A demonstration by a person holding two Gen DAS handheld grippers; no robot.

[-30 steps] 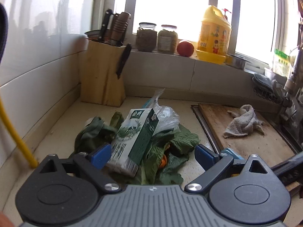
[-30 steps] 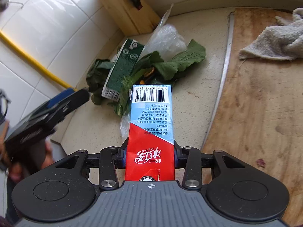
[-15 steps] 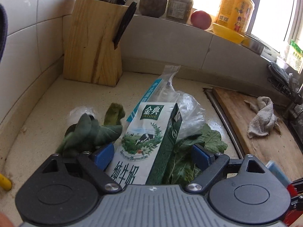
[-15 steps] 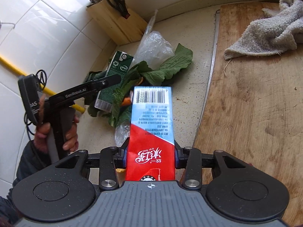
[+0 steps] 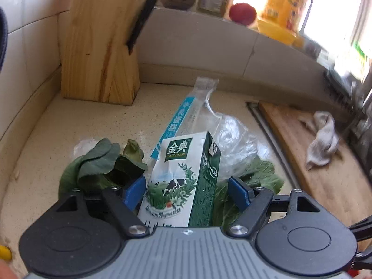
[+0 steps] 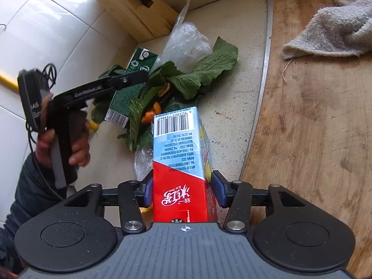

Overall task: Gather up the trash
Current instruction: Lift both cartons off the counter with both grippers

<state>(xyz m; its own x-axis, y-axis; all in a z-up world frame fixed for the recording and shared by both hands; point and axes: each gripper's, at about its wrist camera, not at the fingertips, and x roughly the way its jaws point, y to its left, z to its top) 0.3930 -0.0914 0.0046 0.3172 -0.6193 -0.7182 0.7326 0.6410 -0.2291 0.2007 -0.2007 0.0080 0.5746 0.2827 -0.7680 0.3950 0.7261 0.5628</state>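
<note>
The left gripper (image 5: 187,190) is spread wide around the green milk carton (image 5: 183,181), with its blue pads not touching it. The carton lies on green leaves (image 6: 204,69) on the counter (image 5: 69,125). The right gripper (image 6: 182,188) pinches the red tea carton (image 6: 180,162), which points toward 12 o'clock. The wooden board (image 6: 313,121) is at 3 o'clock.

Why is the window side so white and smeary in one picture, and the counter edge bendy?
Left wrist view: sunlight through the window washes out the yellow plastic jug, and that side blurs around the grey rag. Both views: the fisheye lens curves straight lines, like the wooden chopping board edge. Right wrist view is sharp.
</note>
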